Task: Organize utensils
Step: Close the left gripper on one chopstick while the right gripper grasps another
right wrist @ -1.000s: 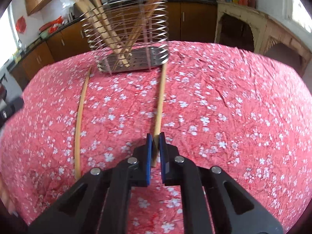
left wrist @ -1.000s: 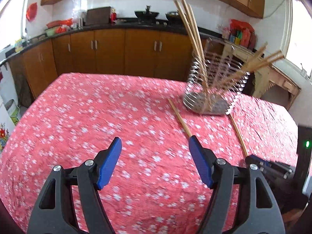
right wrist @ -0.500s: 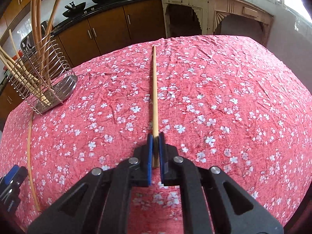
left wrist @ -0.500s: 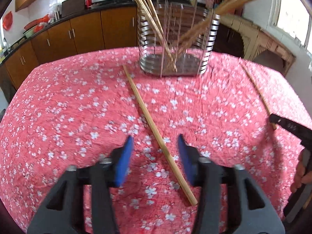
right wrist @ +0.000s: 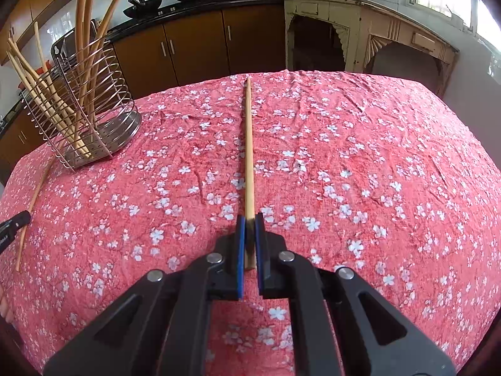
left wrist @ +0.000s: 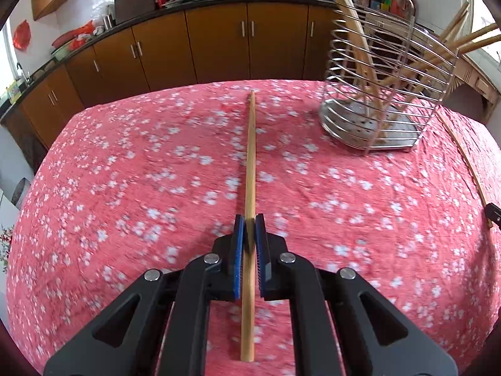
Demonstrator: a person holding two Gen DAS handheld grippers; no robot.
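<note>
In the left wrist view a long wooden chopstick (left wrist: 250, 156) lies on the red flowered cloth and runs straight away from me. My left gripper (left wrist: 249, 219) is closing onto it, with the blue pads (left wrist: 239, 250) pressing its sides partway along. In the right wrist view my right gripper (right wrist: 249, 219) is shut on the near end of a second chopstick (right wrist: 249, 144) resting on the cloth. The wire utensil holder (left wrist: 344, 62) stands upright at the back right with several chopsticks in it. From the right hand, the holder (right wrist: 122, 125) is at the far left.
The flowered cloth (right wrist: 375, 172) covers the whole table. Brown kitchen cabinets (left wrist: 219, 47) run behind it and a cream sideboard (right wrist: 360, 25) stands at the back right. The right gripper's tip (left wrist: 493, 213) shows at the right edge, the left gripper's tip (right wrist: 12, 222) at the left edge.
My left gripper came down over the loose chopstick and closed from wide open onto it. The right gripper stayed shut on its chopstick and swung, so the holder now sits far left.
</note>
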